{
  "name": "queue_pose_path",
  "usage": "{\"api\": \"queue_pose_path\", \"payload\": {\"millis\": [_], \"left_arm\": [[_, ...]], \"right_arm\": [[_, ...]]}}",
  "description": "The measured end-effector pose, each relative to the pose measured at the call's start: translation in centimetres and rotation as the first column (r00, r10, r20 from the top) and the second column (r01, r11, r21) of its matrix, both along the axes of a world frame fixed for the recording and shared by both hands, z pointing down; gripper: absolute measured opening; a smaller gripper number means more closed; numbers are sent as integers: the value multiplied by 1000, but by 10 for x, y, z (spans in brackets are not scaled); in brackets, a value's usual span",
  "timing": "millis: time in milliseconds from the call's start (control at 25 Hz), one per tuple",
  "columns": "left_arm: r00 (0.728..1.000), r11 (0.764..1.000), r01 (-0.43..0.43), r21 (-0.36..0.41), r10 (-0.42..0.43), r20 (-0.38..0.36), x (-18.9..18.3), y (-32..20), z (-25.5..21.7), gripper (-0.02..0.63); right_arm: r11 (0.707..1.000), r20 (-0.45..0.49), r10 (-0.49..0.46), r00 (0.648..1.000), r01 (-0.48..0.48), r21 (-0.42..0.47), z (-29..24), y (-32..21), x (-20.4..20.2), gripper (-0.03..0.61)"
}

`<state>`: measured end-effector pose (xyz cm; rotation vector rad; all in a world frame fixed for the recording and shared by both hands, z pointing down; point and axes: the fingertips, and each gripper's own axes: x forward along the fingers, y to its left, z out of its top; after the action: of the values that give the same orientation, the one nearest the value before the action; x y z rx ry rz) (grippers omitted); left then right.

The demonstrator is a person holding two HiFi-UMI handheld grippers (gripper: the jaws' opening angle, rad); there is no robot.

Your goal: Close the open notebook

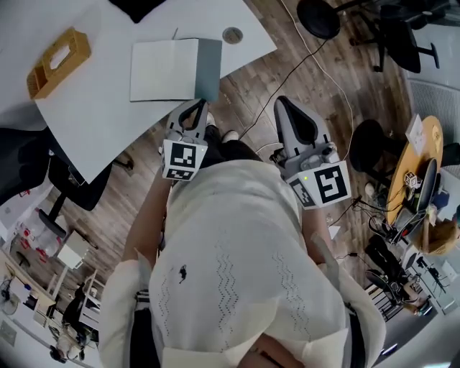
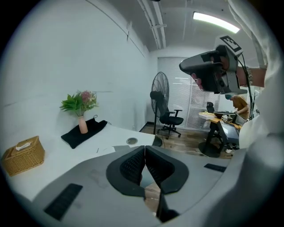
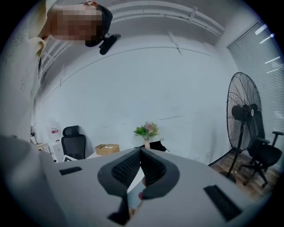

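The notebook [image 1: 164, 70] lies open and flat on the white counter [image 1: 86, 108], with a white page on one side and a grey part on the other. The left gripper [image 1: 195, 106] is closed with nothing in it, and its tip is just by the notebook's near edge. The right gripper [image 1: 286, 108] is closed and empty too, out over the wood floor [image 1: 302, 79]. A woven basket [image 1: 57, 63] sits further along the counter.

In my left gripper view, the body of the left gripper [image 2: 144, 150] hides most of the notebook [image 2: 108, 149] by the near edge of the table [image 2: 75, 155]. My head view's top border cuts off the black cloth [image 1: 135, 7] at the far edge.
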<state>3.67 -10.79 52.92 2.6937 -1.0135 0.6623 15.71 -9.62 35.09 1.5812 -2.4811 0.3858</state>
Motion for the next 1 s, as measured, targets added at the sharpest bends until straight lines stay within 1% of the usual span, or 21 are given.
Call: {"api": "queue_pose_path", "payload": {"millis": [200, 280, 520, 720, 840, 920, 1000], "left_arm": [[998, 992, -58, -109, 60, 13, 8, 2, 33, 12], [997, 989, -64, -131, 69, 29, 10, 4, 42, 12], [996, 989, -40, -141, 51, 73, 18, 0, 56, 15], [993, 989, -14, -147, 31, 118, 23, -1, 69, 15], [986, 989, 30, -145, -5, 167, 27, 2, 79, 19], [979, 988, 71, -139, -43, 197, 28, 5, 84, 72], [972, 985, 99, -139, -65, 227, 30, 9, 91, 91]], "right_arm": [[1000, 8, 25, 1000, -25, 1, 1, -9, -5, 2], [1000, 16, 26, 1000, -26, -6, 2, -10, -9, 2], [999, 25, -10, 1000, 11, -39, 9, -16, -9, 2], [996, 37, -75, 996, 77, -55, 15, -25, -8, 2], [989, 40, -133, 990, 136, -65, 18, -28, -3, 2], [982, 38, -171, 985, 173, -73, 20, -29, 1, 2], [976, 38, -198, 979, 201, -83, 22, -30, 5, 2]]}}
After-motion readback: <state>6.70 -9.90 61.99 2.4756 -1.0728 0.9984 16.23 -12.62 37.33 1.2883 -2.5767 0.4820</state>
